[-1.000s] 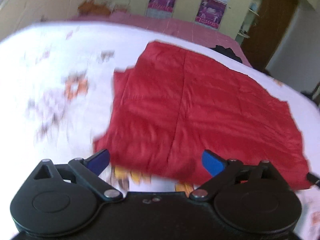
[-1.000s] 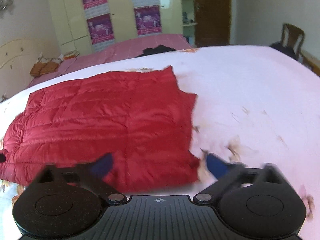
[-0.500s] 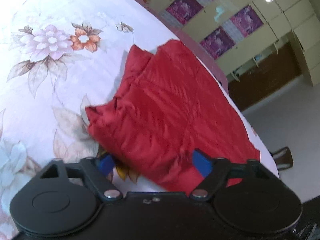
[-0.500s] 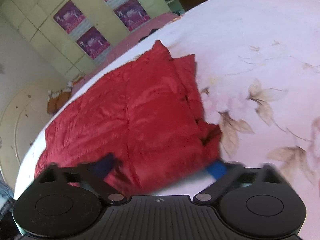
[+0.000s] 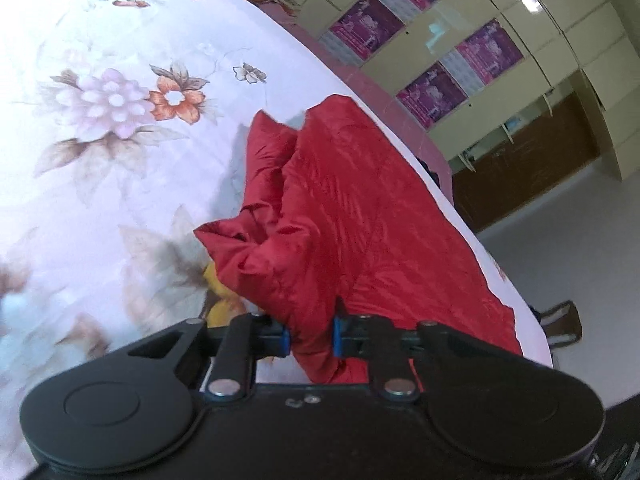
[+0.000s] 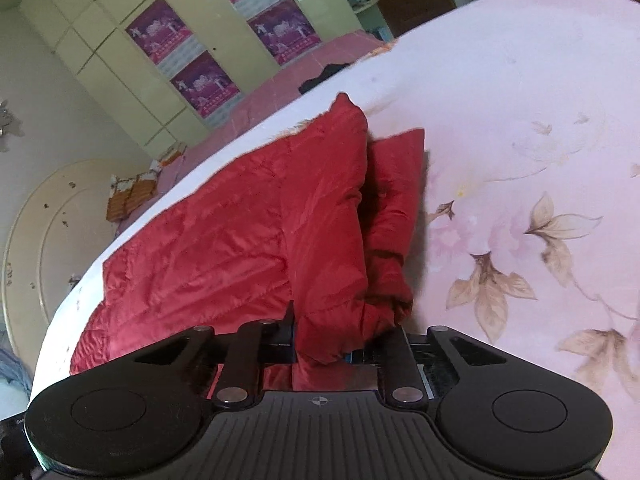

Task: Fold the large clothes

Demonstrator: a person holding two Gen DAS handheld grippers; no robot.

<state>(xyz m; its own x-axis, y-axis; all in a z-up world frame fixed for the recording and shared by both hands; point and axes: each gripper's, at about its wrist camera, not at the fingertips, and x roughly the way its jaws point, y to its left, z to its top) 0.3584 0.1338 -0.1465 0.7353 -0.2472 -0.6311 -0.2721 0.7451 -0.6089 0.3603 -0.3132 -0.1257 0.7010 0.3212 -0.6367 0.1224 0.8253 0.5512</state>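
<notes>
A large red quilted garment [image 5: 360,216] lies folded on a bed with a white floral sheet [image 5: 100,128]. In the left wrist view my left gripper [image 5: 310,340] is closing, and its blue pads pinch a bunched near corner of the red fabric. The right wrist view shows the same red garment [image 6: 248,240] spread leftward, with a second layer or sleeve [image 6: 394,200] beside it. My right gripper [image 6: 324,344] is also closing, its jaws squeezing the garment's near right corner. Both corners rise in crumpled folds above the jaws.
Yellow-green cupboards with purple posters [image 6: 200,76] stand behind the bed. A pink cover [image 6: 280,92] with a dark item [image 6: 324,76] lies at the bed's far side. A brown door [image 5: 532,160] and bare floor [image 5: 580,248] are at the right in the left wrist view.
Both grippers went from wide open to closed on the garment's near corners. Both views rolled and dipped closer to the fabric, which has bunched up between the jaws.
</notes>
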